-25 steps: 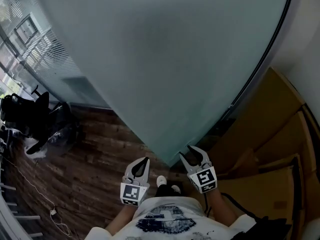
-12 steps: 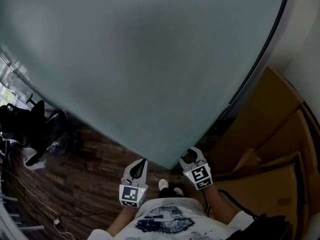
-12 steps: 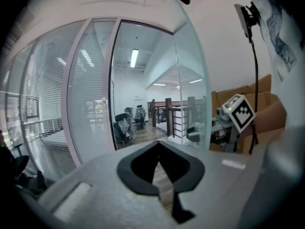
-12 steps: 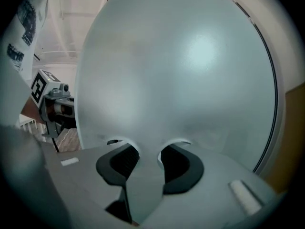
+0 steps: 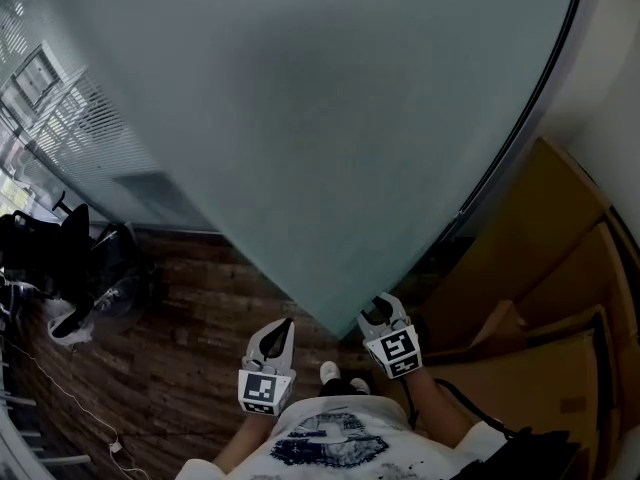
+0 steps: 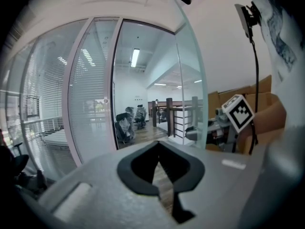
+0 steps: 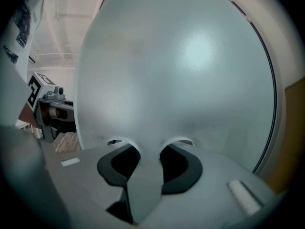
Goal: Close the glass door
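The frosted glass door (image 5: 300, 118) fills most of the head view, with its free edge running down to the floor in front of me. My right gripper (image 5: 383, 305) is at that edge low down. In the right gripper view the glass door (image 7: 181, 70) passes between the jaws of the right gripper (image 7: 145, 149). They have just been closing and now press on the pane from both sides. My left gripper (image 5: 285, 325) hangs left of the door edge, shut and holding nothing. In the left gripper view its tips (image 6: 158, 144) meet, and the glass door (image 6: 190, 80) stands ahead to the right.
Cardboard boxes (image 5: 540, 298) are stacked at the right behind the door line. A black office chair (image 5: 60, 238) and a cable (image 5: 110, 443) are at the left on the wood floor (image 5: 180, 368). Glass walls with blinds (image 5: 60, 98) stand at the far left.
The right gripper's jaws stood wide apart beside the door's lower corner; they have narrowed onto the door's edge. Both grippers have shifted slightly forward.
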`<state>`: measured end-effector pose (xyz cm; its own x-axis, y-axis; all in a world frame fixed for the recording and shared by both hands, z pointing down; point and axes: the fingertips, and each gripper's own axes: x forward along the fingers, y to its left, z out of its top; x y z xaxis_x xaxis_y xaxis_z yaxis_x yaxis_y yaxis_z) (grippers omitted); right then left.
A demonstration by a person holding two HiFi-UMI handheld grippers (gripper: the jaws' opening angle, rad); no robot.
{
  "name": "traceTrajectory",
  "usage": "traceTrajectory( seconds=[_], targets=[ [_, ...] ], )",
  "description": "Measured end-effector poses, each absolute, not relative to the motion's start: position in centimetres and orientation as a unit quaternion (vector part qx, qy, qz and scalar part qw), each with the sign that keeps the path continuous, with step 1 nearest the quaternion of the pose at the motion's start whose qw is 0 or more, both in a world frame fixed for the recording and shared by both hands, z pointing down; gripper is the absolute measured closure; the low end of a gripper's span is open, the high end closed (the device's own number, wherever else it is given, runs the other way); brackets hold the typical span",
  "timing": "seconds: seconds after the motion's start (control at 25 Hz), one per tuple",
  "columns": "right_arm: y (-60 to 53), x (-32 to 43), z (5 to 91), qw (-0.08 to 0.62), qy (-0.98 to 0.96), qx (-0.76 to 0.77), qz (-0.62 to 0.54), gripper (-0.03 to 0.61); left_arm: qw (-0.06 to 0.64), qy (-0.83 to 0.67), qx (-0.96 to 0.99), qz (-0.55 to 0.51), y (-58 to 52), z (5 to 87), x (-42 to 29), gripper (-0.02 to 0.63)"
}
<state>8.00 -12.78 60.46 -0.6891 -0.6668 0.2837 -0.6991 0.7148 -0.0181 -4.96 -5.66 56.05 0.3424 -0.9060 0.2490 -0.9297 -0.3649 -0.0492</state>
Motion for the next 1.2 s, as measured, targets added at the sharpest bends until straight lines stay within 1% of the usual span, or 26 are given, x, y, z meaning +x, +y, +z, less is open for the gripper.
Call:
traceTrajectory(
  seconds=[1.2],
  targets=[
    [-20.4, 1.7, 60.2, 0.14, -0.914, 0.375, 0.067, 0.451, 0.058, -0.594, 0.796, 0.101, -8.7, 56.4, -10.9, 0.612]
  ],
)
